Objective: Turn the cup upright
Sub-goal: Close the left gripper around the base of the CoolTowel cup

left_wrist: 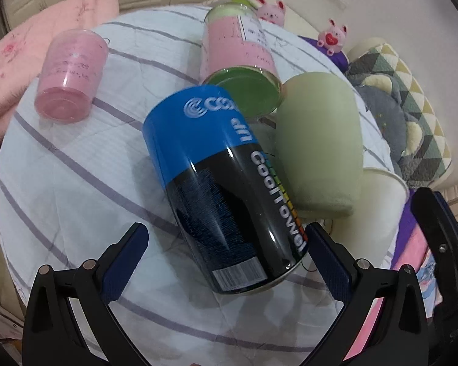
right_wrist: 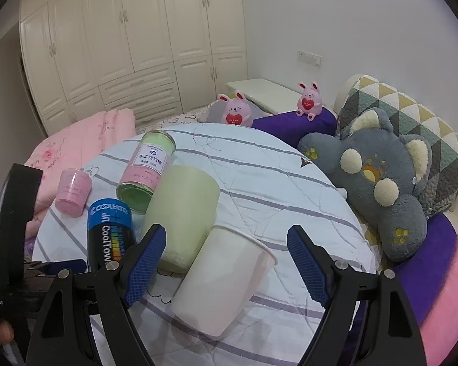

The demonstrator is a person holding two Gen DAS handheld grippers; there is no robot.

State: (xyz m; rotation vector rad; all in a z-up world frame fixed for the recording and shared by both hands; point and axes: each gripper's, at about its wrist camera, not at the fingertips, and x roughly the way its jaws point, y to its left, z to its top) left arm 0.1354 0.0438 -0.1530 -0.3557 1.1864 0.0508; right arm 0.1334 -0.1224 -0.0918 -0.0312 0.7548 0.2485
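Two tools spread apart: left tool (left_wrist: 226, 262) | right tool (right_wrist: 226, 262) | white cup (right_wrist: 223, 283) on its side, base hidden.

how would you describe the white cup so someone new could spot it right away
On the round striped tablecloth, look at the near edge, between the open right tongs. The white cup lies on its side there, beside a taller pale green cup. It is the only plain white one, with no label or print.
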